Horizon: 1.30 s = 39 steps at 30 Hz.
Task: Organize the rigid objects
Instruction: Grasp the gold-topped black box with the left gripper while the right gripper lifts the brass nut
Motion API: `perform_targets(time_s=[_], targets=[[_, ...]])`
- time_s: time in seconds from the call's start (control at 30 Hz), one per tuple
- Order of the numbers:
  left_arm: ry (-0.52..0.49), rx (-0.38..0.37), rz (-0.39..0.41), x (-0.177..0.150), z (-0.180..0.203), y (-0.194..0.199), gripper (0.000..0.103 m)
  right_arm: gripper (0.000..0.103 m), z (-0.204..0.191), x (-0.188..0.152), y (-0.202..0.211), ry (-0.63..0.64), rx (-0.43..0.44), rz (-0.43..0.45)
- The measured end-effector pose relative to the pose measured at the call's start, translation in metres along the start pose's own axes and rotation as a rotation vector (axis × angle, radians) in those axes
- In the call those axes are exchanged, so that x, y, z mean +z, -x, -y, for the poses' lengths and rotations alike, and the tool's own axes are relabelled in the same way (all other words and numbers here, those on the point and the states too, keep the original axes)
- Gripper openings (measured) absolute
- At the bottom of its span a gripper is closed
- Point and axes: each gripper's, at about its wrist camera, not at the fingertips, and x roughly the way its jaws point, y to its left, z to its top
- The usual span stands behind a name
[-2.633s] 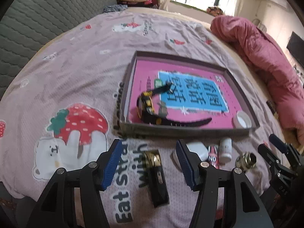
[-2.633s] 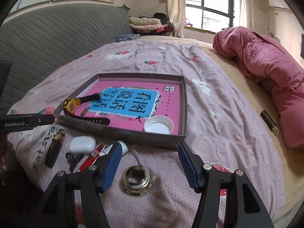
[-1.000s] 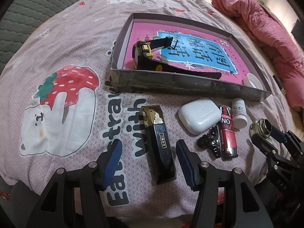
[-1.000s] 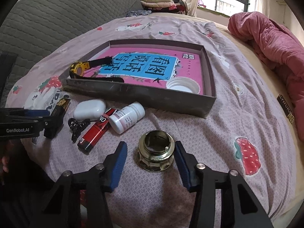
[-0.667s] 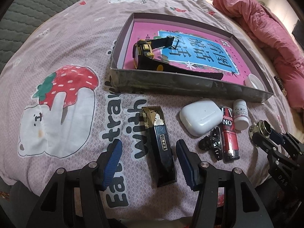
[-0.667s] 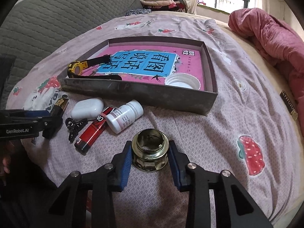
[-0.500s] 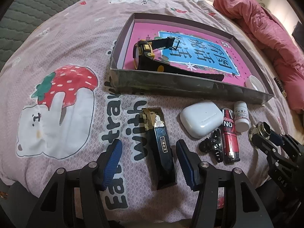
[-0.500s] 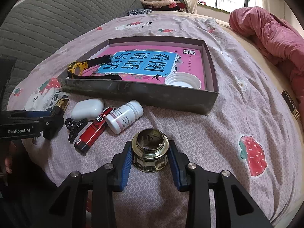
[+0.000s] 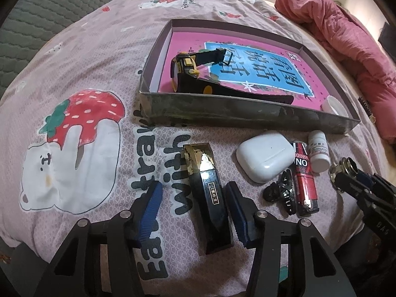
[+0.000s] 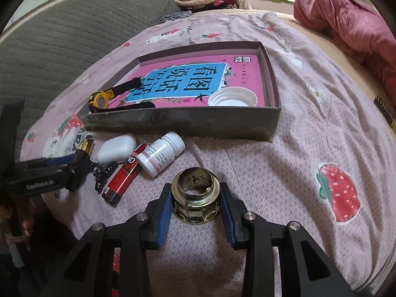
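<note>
Our right tool (image 10: 195, 204) pinches the round brass metal fitting (image 10: 196, 195), while our left tool (image 9: 191, 206) is closing around the long black box with a gold end (image 9: 206, 193), which could tip or slide on the soft bed (image 9: 99, 57) if only one side touches first.

the bedsheet (image 9: 104, 79) print reads "with"; the red lighter (image 9: 304, 180) shows "no"; the left gripper (image 10: 42, 185) arm bears "genrobot.ai".

We note a bed (image 9: 104, 57) under a pink printed sheet — on it a tray (image 9: 222, 111), black box (image 9: 210, 195), white case (image 9: 266, 156), clip (image 9: 282, 195), lighter (image 9: 304, 180), bottle (image 9: 319, 154), brass fitting (image 10: 196, 195), pink quilt (image 9: 346, 39).
</note>
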Motion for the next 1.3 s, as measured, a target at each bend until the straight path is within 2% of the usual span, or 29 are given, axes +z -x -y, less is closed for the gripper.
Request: perform_targets(time_s=[0.1,0.3,0.43,0.87,1.3], targets=[[0.001,0.010,0.004,0.001,0.002,-0.002,0.053,0.037,-0.001,0.000,0.000,0.011,-0.012,0.001],[0.009,0.016,0.016,0.006,0.003,-0.005,0.042,0.036,-0.012,0.000,0.003,0.058,-0.067,0.028],[0.001,-0.004,0.015,0.005,0.004,-0.002,0.025,0.036,-0.014,0.002,0.014,0.070,-0.097,0.079],[0.026,-0.079,0.028,0.002,0.002,0.012,0.024,0.036,-0.008,0.006,0.024,0.047,-0.137,0.127],[0.008,-0.106,0.108,0.005,0.006,0.037,0.024,0.036,-0.016,0.010,0.035,0.096,-0.161,0.193]])
